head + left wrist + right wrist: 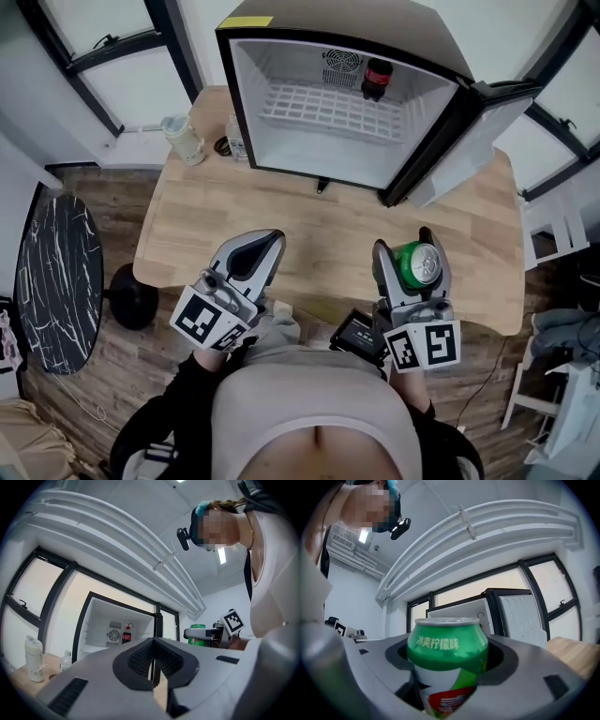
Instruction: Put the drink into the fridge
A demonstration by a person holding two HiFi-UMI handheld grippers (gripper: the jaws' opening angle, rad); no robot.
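Observation:
My right gripper [410,251] is shut on a green drink can [418,263], held upright above the near right part of the wooden table [319,234]. The can [447,660] fills the right gripper view, clamped between the grey jaws. My left gripper [255,251] hovers at the near left, shut with nothing in it; its jaws meet in the left gripper view [153,660]. The small fridge [347,103] stands at the table's far side with its door [469,141] swung open to the right. A dark cola bottle [377,79] stands on its white wire shelf.
A pale tumbler [184,139] and a clear water bottle [236,139] stand left of the fridge on the table. A black marble-topped side table [58,281] is at the left on the floor. White stools stand at the right.

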